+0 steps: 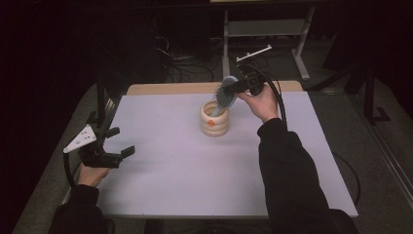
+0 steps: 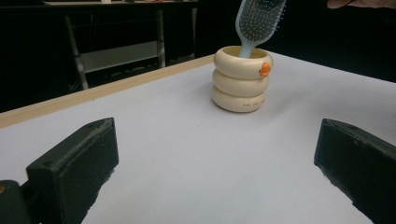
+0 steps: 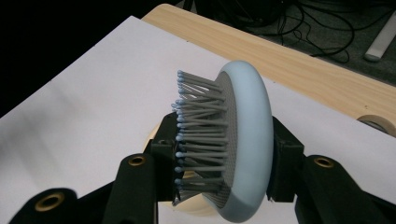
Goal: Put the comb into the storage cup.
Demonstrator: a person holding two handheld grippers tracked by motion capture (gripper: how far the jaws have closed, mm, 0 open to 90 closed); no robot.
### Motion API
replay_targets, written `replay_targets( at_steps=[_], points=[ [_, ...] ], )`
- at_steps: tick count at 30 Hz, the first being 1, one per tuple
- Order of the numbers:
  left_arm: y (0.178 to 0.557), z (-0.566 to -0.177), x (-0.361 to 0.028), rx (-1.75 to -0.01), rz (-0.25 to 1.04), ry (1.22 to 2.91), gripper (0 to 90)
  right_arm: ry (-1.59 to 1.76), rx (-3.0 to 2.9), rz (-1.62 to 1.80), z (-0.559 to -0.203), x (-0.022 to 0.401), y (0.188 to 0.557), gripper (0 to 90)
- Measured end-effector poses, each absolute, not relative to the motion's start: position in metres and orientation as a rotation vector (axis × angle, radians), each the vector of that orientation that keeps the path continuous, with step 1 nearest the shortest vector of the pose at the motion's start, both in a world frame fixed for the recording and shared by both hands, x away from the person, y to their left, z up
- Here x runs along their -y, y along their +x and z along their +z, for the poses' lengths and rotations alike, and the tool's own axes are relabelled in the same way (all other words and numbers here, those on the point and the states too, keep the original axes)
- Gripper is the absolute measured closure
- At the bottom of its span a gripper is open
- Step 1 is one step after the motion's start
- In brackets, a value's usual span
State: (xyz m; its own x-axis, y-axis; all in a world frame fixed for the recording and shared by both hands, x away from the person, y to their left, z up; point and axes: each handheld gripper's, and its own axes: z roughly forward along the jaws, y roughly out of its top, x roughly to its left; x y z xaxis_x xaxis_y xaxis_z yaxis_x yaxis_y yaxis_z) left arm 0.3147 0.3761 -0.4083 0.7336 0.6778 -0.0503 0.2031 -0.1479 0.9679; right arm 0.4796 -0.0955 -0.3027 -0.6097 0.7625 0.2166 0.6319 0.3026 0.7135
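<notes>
A cream holder (image 1: 215, 118) made of three stacked rings, with a small orange mark (image 2: 265, 69), stands on the white table (image 1: 170, 165) toward the back middle. A light-blue hairbrush (image 1: 226, 94) leans with its handle down inside the holder (image 2: 242, 79). My right gripper (image 1: 237, 87) is shut on the brush head (image 3: 236, 144), one jaw against the bristles and one against the back. My left gripper (image 1: 122, 140) hovers open at the table's left edge, its jaws wide apart with nothing between them, and faces the holder.
A strip of bare wood (image 1: 165, 88) runs along the table's far edge. Behind it stand a metal shelf frame (image 1: 265, 29) and loose cables (image 1: 182, 63) on the floor. A roll of tape (image 3: 379, 123) lies on the wood strip.
</notes>
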Motion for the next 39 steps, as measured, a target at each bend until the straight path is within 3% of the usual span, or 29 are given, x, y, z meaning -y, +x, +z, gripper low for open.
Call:
replay_targets(
  at_steps=[8, 14, 18, 20, 29, 31, 39],
  points=[
    [0.313, -0.413, -0.377, -0.717, 0.486, 1.716, 0.0, 1.321, -2.385, 1.219, -0.31, 0.093, 0.481, 54.1],
    [0.313, -0.417, -0.377, -0.723, 0.484, 1.734, 0.0, 1.377, -2.377, 1.24, -0.312, 0.095, 0.482, 47.6],
    [0.312, -0.417, -0.376, -0.721, 0.491, 1.737, 0.0, 1.357, -2.374, 1.263, -0.315, 0.096, 0.481, 41.6],
    [0.311, -0.417, -0.375, -0.716, 0.501, 1.742, 0.0, 1.363, -2.374, 1.274, -0.316, 0.098, 0.481, 32.4],
    [0.31, -0.417, -0.373, -0.709, 0.5, 1.747, 0.0, 1.353, -2.362, 1.235, -0.32, 0.108, 0.477, 10.0],
    [0.309, -0.417, -0.373, -0.704, 0.504, 1.743, 0.0, 1.354, -2.354, 1.245, -0.322, 0.111, 0.476, 0.9],
    [0.308, -0.417, -0.372, -0.704, 0.499, 1.739, 0.0, 1.273, -2.357, 1.277, -0.323, 0.121, 0.468, 0.0]
  ],
)
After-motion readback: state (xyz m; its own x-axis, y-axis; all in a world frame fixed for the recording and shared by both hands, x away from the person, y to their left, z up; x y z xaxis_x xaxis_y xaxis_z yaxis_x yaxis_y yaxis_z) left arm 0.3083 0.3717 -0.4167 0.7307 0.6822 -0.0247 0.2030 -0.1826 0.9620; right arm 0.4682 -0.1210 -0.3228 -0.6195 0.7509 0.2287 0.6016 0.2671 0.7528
